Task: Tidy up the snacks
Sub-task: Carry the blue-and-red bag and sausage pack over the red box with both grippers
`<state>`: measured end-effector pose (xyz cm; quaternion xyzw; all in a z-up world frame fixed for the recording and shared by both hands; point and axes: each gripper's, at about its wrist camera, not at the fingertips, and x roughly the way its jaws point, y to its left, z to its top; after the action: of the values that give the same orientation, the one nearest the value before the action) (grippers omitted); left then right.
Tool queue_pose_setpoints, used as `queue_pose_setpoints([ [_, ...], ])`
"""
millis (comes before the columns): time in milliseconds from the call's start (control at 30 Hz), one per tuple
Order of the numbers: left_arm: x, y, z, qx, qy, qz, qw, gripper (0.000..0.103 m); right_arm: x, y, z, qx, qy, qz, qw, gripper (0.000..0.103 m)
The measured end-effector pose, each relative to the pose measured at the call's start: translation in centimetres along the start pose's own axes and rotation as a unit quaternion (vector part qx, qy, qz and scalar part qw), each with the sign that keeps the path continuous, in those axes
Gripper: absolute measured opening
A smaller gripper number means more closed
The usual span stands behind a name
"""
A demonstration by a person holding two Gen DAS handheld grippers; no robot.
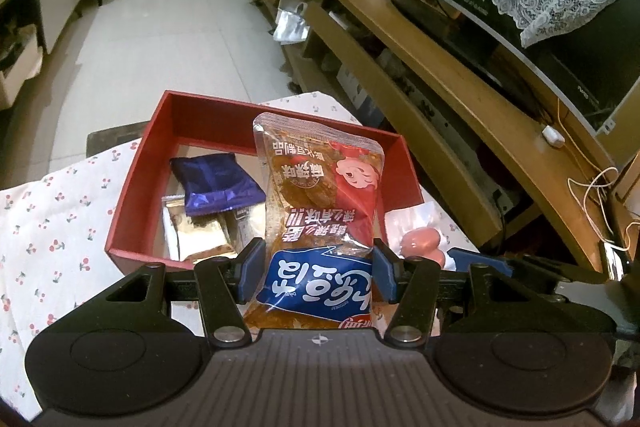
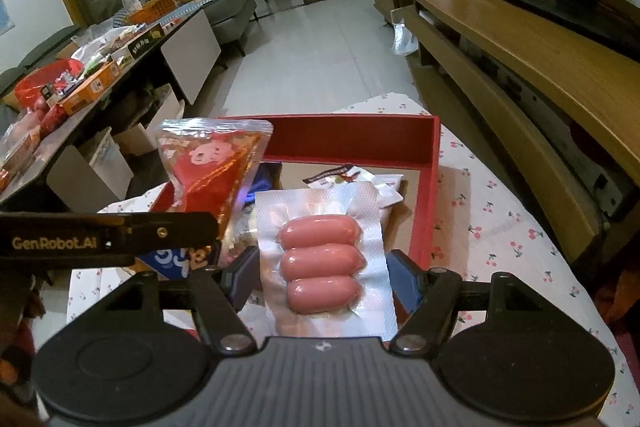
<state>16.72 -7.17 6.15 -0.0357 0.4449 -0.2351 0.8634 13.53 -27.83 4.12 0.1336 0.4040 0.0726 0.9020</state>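
My left gripper (image 1: 318, 269) is shut on a red and blue snack pouch (image 1: 320, 195) and holds it upright above the near edge of the red box (image 1: 192, 115). The pouch also shows in the right wrist view (image 2: 208, 171). My right gripper (image 2: 324, 275) is shut on a clear pack of three pink sausages (image 2: 320, 255) and holds it over the red box (image 2: 360, 139). In the box lie a dark blue packet (image 1: 216, 183), a gold packet (image 1: 200, 231) and a white packet (image 2: 348, 175). The sausage pack shows at the right of the left wrist view (image 1: 420, 241).
The box stands on a white cloth with a cherry print (image 1: 52, 227). A long wooden TV stand (image 2: 520, 39) with a monitor under lace runs along the right. A dark table with many snack boxes (image 2: 92, 83) stands at the left. Tiled floor (image 1: 172, 27) lies beyond.
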Motion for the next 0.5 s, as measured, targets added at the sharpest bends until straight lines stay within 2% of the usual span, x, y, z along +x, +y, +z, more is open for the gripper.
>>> queue_pose_setpoints([
  [500, 0.7, 0.0, 1.4, 0.0, -0.01, 0.0, 1.0, 0.063, 0.9, 0.3, 1.5, 0.011, -0.007, 0.007, 1.0, 0.086],
])
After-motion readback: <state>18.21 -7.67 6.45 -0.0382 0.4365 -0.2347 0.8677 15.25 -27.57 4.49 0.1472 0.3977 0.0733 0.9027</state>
